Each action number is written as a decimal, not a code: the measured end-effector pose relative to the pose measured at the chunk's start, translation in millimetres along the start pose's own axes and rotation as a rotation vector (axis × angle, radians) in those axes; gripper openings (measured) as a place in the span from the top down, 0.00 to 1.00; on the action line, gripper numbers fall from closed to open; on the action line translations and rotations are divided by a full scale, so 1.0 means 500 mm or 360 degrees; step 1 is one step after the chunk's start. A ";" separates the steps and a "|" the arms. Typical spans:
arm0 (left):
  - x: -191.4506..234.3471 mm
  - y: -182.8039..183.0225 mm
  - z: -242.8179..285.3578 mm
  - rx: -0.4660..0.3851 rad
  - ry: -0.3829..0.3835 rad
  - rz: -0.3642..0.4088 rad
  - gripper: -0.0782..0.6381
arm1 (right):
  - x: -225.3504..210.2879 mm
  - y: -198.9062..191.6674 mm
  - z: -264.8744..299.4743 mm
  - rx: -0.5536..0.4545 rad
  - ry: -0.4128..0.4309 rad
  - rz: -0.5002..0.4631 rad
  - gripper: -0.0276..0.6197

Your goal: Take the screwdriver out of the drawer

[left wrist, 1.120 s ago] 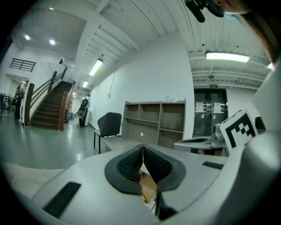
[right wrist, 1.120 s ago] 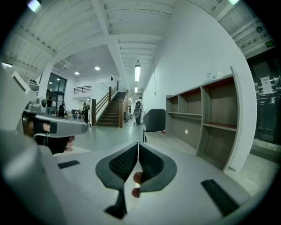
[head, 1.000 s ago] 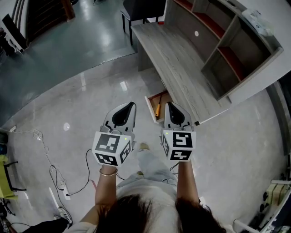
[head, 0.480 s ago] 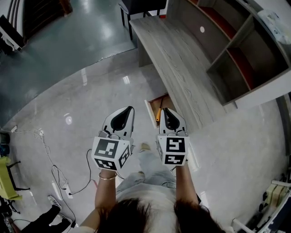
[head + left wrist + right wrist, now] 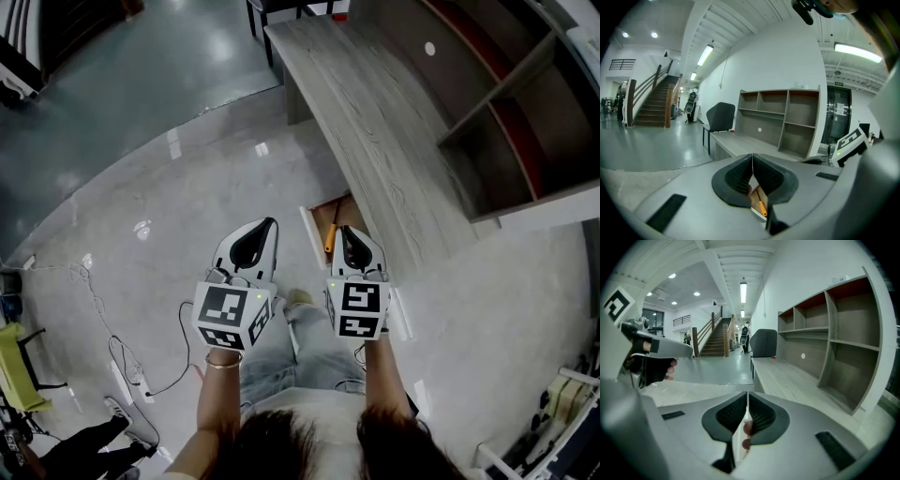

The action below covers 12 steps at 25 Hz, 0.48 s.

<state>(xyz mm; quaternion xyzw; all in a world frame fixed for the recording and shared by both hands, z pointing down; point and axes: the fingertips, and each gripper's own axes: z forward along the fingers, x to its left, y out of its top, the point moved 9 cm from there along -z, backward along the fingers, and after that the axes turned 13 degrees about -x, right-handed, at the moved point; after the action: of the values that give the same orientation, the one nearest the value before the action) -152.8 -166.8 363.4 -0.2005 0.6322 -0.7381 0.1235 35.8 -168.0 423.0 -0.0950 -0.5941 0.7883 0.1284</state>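
Observation:
The drawer [image 5: 319, 214] stands pulled out under the front edge of the grey wood desk [image 5: 375, 122]. Inside it lies the screwdriver [image 5: 330, 237] with an orange handle. My right gripper [image 5: 345, 231] hovers just right of the screwdriver, jaws shut and empty. Left of the drawer, over the floor, my left gripper [image 5: 269, 225] is also shut on nothing. In the left gripper view the shut left gripper [image 5: 752, 159] points toward the desk, and the orange screwdriver [image 5: 761, 206] shows below the pads. The right gripper [image 5: 746, 399] in its own view aims along the desk edge.
A shelf unit [image 5: 506, 112] rises at the back of the desk. A dark chair [image 5: 281, 11] stands at the desk's far end. Cables and a power strip [image 5: 122, 380] lie on the glossy floor at left. The person's shoe [image 5: 298, 300] is below the drawer.
Both grippers have come a little nearer the drawer, the right one drifting left toward the screwdriver. Desk and shelves have slid up in the head view. Jaws stay shut.

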 end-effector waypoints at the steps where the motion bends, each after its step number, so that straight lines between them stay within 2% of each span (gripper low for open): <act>1: 0.007 -0.005 0.005 0.0010 -0.0010 -0.0005 0.87 | 0.000 -0.006 0.009 0.0014 -0.0012 0.0004 0.91; 12: 0.094 -0.054 0.089 0.0138 -0.0148 -0.0039 0.87 | 0.006 -0.071 0.108 0.0191 -0.0120 0.0049 0.91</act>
<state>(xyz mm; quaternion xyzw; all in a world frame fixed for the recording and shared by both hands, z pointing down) -172.5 -222.1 401.7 -0.2368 0.5908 -0.7562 0.1522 19.7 -207.3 472.3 -0.0664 -0.5487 0.8275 0.0992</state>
